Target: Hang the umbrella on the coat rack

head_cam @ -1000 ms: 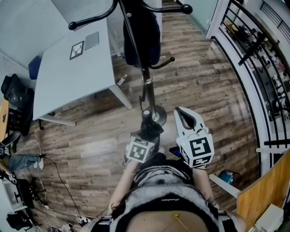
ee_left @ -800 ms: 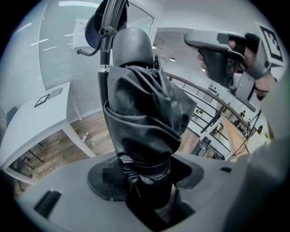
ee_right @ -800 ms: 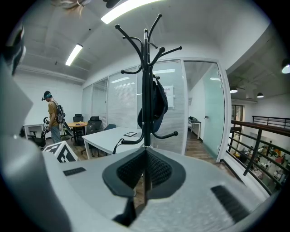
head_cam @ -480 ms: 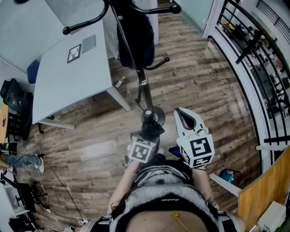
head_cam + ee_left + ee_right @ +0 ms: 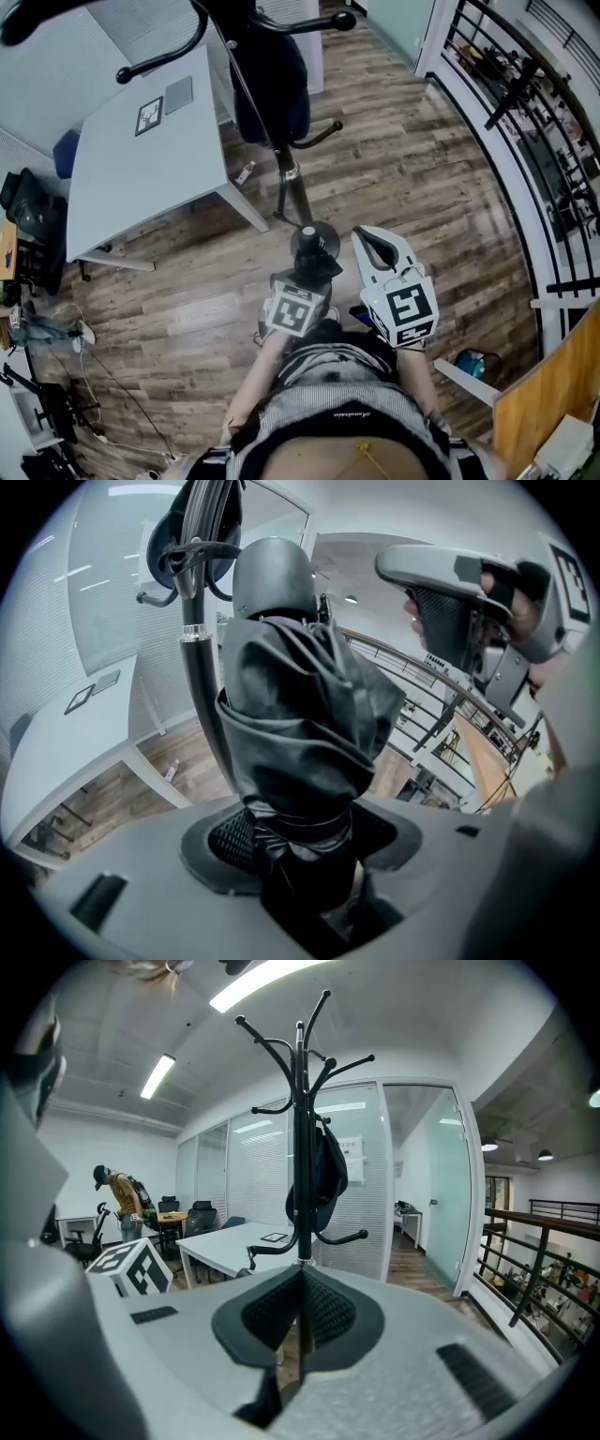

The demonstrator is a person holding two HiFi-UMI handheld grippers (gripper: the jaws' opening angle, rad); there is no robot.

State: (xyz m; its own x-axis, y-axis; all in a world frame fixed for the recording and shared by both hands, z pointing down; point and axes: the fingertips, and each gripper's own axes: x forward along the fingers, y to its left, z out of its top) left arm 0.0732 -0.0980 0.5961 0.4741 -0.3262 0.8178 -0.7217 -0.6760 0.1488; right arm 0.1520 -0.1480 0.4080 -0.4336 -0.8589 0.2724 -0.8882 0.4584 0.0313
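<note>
A folded black umbrella (image 5: 295, 733) with a grey rounded cap stands upright in my left gripper (image 5: 300, 846), whose jaws are shut on its lower end. In the head view that left gripper (image 5: 309, 270) sits low at the centre, the umbrella (image 5: 309, 251) pointing up at the camera. The black coat rack (image 5: 286, 173) rises just beyond it, with a dark bag (image 5: 272, 84) on one hook. My right gripper (image 5: 364, 236) is beside the left one, shut and empty. In the right gripper view the rack (image 5: 300, 1119) stands straight ahead of the shut right gripper (image 5: 300, 1321).
A white table (image 5: 141, 178) stands left of the rack, with a small bottle (image 5: 248, 171) on the wood floor by its leg. A black railing (image 5: 525, 141) runs along the right. A person (image 5: 117, 1199) stands far off by desks and chairs.
The rack and table have slid a little left and nearer in the head view. Both grippers hold almost the same pose, the umbrella still clamped in the left one.
</note>
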